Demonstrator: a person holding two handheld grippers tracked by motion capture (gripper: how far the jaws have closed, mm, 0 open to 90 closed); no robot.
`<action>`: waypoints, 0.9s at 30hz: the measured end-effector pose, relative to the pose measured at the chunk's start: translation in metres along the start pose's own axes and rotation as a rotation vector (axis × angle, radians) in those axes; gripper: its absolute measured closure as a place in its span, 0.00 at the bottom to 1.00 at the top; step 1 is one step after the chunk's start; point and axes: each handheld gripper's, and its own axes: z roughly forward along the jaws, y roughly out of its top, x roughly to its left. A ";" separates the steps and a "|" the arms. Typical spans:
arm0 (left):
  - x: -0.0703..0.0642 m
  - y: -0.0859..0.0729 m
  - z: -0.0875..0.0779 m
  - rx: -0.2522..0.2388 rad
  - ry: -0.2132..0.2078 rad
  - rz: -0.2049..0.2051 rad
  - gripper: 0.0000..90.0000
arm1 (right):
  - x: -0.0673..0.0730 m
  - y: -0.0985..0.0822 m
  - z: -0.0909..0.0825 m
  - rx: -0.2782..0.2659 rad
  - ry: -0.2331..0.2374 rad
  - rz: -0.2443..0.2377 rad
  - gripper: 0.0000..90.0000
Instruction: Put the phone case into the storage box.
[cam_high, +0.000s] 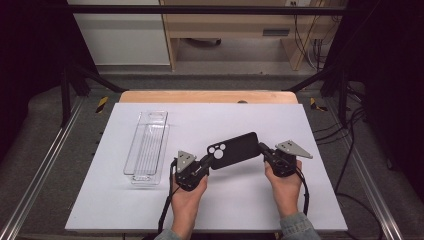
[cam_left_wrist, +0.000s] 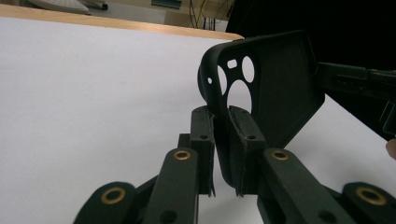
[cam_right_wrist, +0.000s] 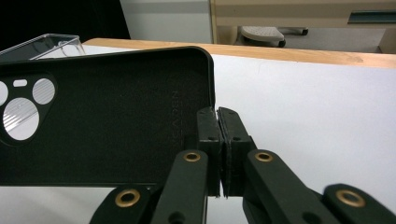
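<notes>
While both tongs clamp its ends, black phone case, round camera cutouts, matte.

- From above, my white table is evenly bright; the surroundings fall into deep darkness.
- Soft, faint shadows lie under my hands.
- In both gripper views my jaws look slightly soft, and the far table edge blurs.

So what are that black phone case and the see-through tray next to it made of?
The phone case looks like soft matte plastic or silicone: dull black, no glare, fine-textured inside with moulded lettering. Whether it flexes can't be told. The tray looks like clear hard plastic: transparent, with glossy edges and a ribbed floor, though glass can't be fully ruled out.
</notes>
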 end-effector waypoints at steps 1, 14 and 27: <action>0.000 0.000 0.000 -0.002 0.001 -0.006 0.91 | 0.000 0.000 0.000 0.001 -0.001 0.001 0.99; 0.001 0.002 -0.001 -0.030 0.001 -0.052 0.95 | 0.000 0.000 0.000 -0.002 0.002 -0.009 0.99; 0.007 0.011 -0.002 -0.075 0.012 0.016 0.95 | 0.002 0.007 -0.010 -0.104 0.058 -0.005 0.71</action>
